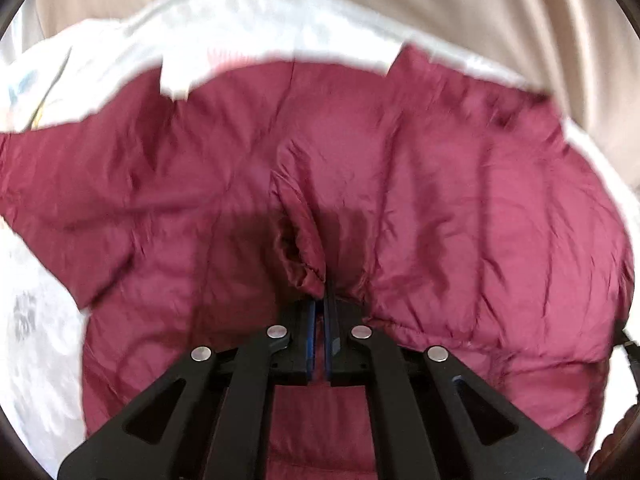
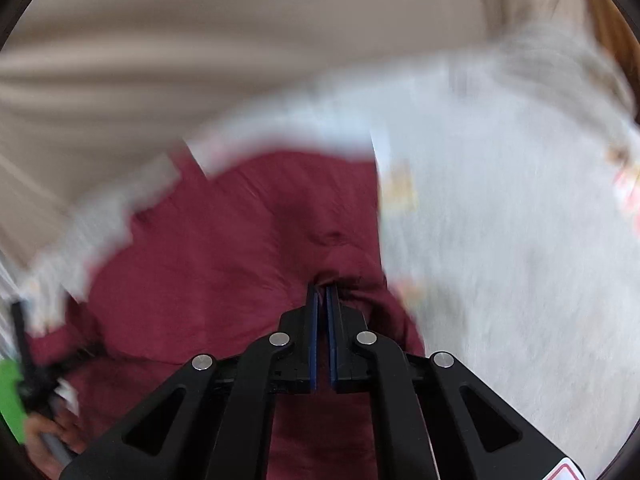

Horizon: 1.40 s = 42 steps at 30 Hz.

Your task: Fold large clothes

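I see the maroon padded garment (image 1: 420,184) spread over a white patterned sheet (image 1: 224,20), with beige fabric (image 1: 500,8) behind. My left gripper (image 1: 321,300) is clamped on a bunched ridge of the garment near its middle. My right gripper (image 2: 322,294) pinches the garment's edge beside the sheet; that view is blurred.

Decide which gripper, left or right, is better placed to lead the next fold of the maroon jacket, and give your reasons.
Probably the left gripper: it pinches a raised ridge mid-jacket. The right gripper also pinches fabric, near the jacket's edge beside the white sheet.
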Tool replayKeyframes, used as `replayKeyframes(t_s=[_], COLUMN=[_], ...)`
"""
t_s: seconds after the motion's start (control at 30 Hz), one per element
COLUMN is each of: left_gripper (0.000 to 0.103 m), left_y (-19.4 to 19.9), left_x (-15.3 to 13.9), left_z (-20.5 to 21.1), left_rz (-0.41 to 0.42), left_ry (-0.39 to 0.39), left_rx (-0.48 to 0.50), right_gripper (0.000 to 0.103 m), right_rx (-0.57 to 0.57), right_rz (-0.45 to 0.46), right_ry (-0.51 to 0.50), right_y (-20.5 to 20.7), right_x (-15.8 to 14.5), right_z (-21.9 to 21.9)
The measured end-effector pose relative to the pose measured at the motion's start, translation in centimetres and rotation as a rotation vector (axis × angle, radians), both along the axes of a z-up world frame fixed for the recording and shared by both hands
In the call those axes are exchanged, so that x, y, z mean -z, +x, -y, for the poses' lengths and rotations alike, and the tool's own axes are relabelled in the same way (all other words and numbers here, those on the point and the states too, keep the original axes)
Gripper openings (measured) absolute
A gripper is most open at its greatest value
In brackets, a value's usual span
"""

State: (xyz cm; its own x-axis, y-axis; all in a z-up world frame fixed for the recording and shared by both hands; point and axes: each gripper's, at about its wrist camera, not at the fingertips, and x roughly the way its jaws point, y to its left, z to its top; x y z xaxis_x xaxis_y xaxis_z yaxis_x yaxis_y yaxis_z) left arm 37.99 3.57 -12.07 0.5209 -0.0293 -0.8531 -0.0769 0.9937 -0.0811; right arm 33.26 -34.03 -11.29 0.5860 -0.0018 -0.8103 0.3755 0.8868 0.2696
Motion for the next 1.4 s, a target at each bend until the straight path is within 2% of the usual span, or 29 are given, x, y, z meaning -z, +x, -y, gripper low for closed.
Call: replayKeyframes(t_s=[0.07, 0.13, 0.17, 0.2, 0.3, 0.33, 0.4, 0.47, 0.53, 0.6, 0.67, 0.7, 0.8, 0.87, 0.93, 0.97, 1.03, 1.13, 1.2, 1.27, 1.4], left_gripper=[0.002, 0.004, 0.004, 0.005, 0.006, 0.007, 0.009, 0.009, 0.009, 0.009, 0.009, 0.009, 0.012, 0.016, 0.037, 0.043, 0.065, 0.071, 0.071, 0.071, 0.071], left_y=[-0.6, -1.3, -1.7, -2.0, -2.1, -1.6, -0.7, -0.2, 0.4, -0.1, -0.6, -0.7, -0.8, -1.7, -3.0, -3.8, -4.9, -5.7, -5.0, -5.1, -4.6], left_x=[-0.4, -1.6, -2.3, -3.1, -5.5, -5.9, -5.5, -3.4, -0.7, -0.1, 0.1, 0.3, 0.0, -1.0, -2.6, -3.4, -4.9, -6.0, -5.7, -4.9, -3.5], left_z=[0.1, 0.1, 0.0, -0.1, 0.0, 0.4, 1.3, 1.5, 0.9, 0.5, 0.5, 0.6, 0.6, -0.5, -2.7, -4.2, -8.2, -15.4, -20.5, -25.0, -34.3], left_rz=[0.016, 0.041, 0.057, 0.079, 0.144, 0.157, 0.156, 0.096, 0.011, 0.030, 0.047, 0.054, 0.046, 0.043, 0.066, 0.083, 0.117, 0.148, 0.138, 0.132, 0.119], left_ry=[0.016, 0.022, 0.027, 0.033, 0.041, 0.045, 0.078, 0.107, 0.124, 0.108, 0.143, 0.149, 0.126, 0.075, 0.024, 0.004, -0.023, -0.028, -0.030, -0.049, -0.121], left_rx=[0.004, 0.012, 0.011, 0.008, -0.011, -0.016, -0.011, -0.013, -0.029, -0.016, -0.004, -0.002, -0.015, -0.043, -0.087, -0.118, -0.193, -0.343, -0.439, -0.530, -0.716], right_gripper=[0.004, 0.006, 0.013, 0.014, 0.013, 0.009, 0.008, 0.001, 0.000, 0.000, 0.000, 0.000, 0.000, 0.000, 0.000, 0.003, 0.005, 0.011, 0.014, 0.021, 0.021], right_rx=[0.014, 0.063, 0.082, 0.101, 0.062, 0.041, -0.027, -0.069, -0.029, 0.028, 0.034, 0.023, -0.010, 0.018, 0.027, 0.017, -0.009, -0.074, -0.112, -0.137, -0.183], right_rz=[0.028, 0.085, 0.115, 0.143, 0.189, 0.186, 0.151, 0.057, -0.009, 0.043, 0.109, 0.100, -0.050, -0.045, -0.010, 0.017, 0.051, 0.093, 0.096, 0.077, 0.001], right_ry=[0.010, -0.026, -0.054, -0.080, -0.059, -0.063, -0.095, -0.123, -0.121, -0.064, -0.077, -0.103, -0.170, -0.219, -0.227, -0.218, -0.210, -0.173, -0.135, -0.106, -0.048], right_y=[-0.9, -2.4, -3.0, -3.5, -2.7, -2.3, -0.5, 1.4, 2.0, 0.4, -0.7, -0.5, 1.1, 0.4, -0.9, -2.0, -3.8, -7.1, -9.3, -11.1, -13.5], right_x=[-0.2, -2.3, -3.4, -4.4, -6.3, -6.4, -5.6, -3.2, -1.1, -2.2, -3.8, -3.4, 0.0, -0.9, -2.8, -4.0, -5.4, -6.8, -6.6, -6.3, -5.1], right_z=[0.2, 0.4, 0.4, 0.6, 0.3, 0.0, -1.2, -1.9, -0.9, 0.1, 0.1, -0.1, -0.2, -0.7, -1.6, -2.4, -3.7, -6.7, -9.2, -11.1, -14.7])
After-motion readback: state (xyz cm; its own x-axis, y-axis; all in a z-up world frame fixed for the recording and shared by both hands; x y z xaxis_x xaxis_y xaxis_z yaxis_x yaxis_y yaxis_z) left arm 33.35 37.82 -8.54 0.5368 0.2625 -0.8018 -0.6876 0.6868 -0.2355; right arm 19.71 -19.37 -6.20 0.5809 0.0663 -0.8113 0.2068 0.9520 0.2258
